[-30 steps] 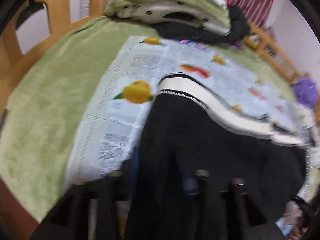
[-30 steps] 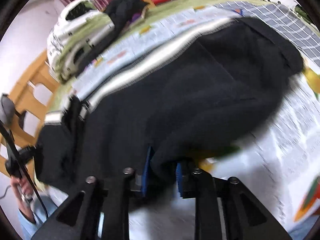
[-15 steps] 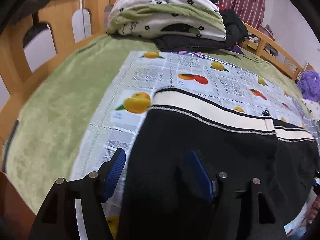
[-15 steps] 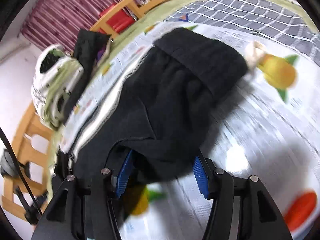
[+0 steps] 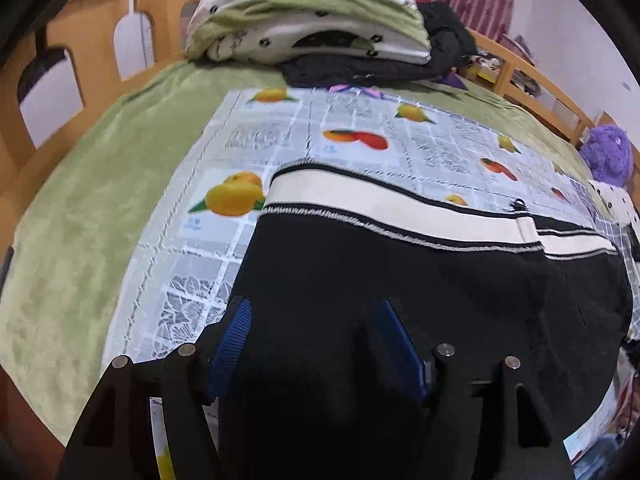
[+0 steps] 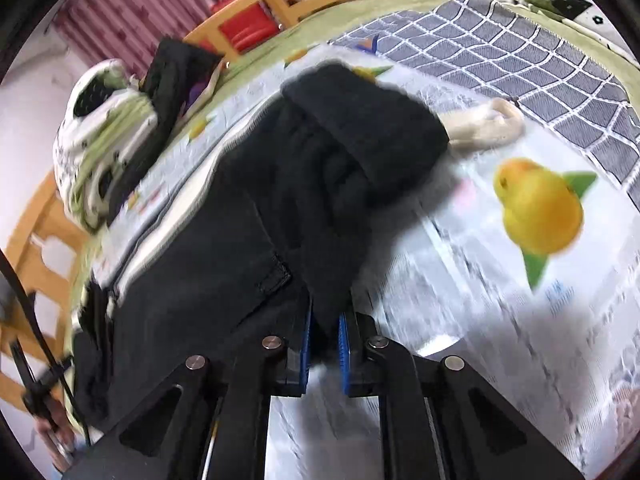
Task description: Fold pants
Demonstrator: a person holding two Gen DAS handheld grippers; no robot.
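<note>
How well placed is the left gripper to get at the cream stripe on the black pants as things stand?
Probably well placed. The left gripper stands open over the black pants, and the cream stripe lies just ahead with only flat black cloth between. Nothing covers the stripe; the right gripper, closing on a fold of the pants, is elsewhere.

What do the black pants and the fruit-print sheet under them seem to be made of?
The black pants look like soft, matte knit or fleece: fuzzy edges, thick limp folds, a ribbed cuff. The fruit-print sheet looks like thin, smooth woven cloth lying flat; blur leaves it uncertain.
</note>
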